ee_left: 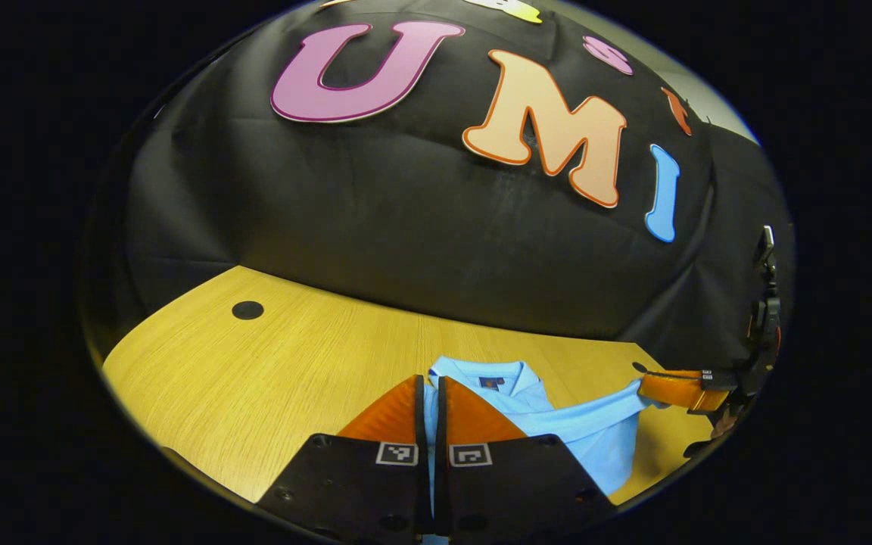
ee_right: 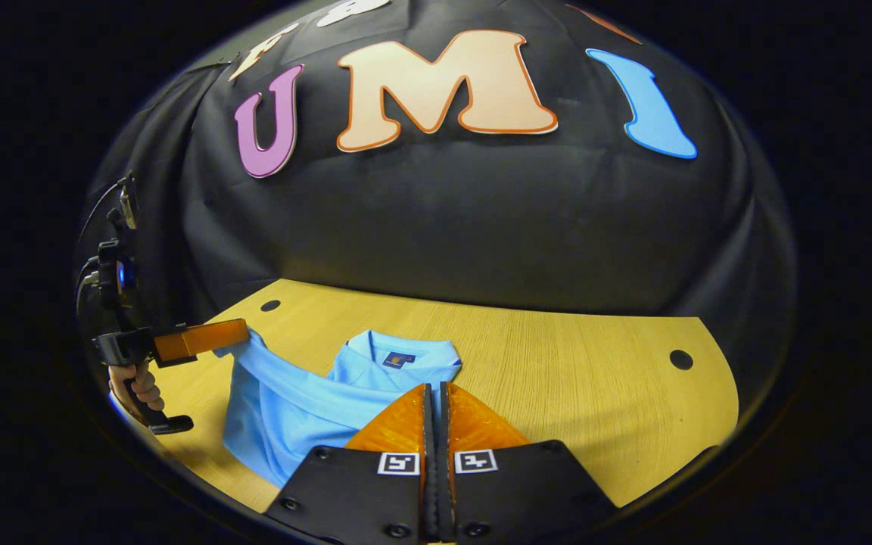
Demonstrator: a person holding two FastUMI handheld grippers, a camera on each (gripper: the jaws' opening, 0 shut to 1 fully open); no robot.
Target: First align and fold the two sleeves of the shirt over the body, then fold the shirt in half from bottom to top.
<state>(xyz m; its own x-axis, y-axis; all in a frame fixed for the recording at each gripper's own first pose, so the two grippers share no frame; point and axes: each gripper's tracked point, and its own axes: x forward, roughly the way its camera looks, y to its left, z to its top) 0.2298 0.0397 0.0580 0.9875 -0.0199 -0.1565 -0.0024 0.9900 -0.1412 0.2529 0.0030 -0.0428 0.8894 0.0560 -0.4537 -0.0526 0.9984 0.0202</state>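
Shirt [ee_left: 595, 431], light blue with a collar, is lying on the wooden table [ee_left: 269, 363], bunched toward the middle of the near edge. Nearest in the left gripper view, the left gripper [ee_left: 431, 393] is pointing over the shirt with its two fingers drawn together, a strip of blue cloth showing in the narrow slit between them; whether both fingers are pressing on that cloth cannot be told. In the right gripper view, the right gripper [ee_right: 434, 397] is likewise standing with its fingers together over the shirt's near fold, and a grip on the fabric cannot be confirmed there either. Seen from across in the opposite views, each gripper is meeting an outer corner of the shirt, which is being drawn up off the table toward it, and a hand [ee_right: 137, 386] is wrapping the handle of the left one. Just beyond the fingers, the collar [ee_right: 398, 356] is lying flat, facing upward. Farther out, the table is running pale and grained, with a round black cable hole [ee_left: 247, 309] near its back edge. Behind the table, the black cloth wall [ee_right: 481, 219] is hanging in soft creases.
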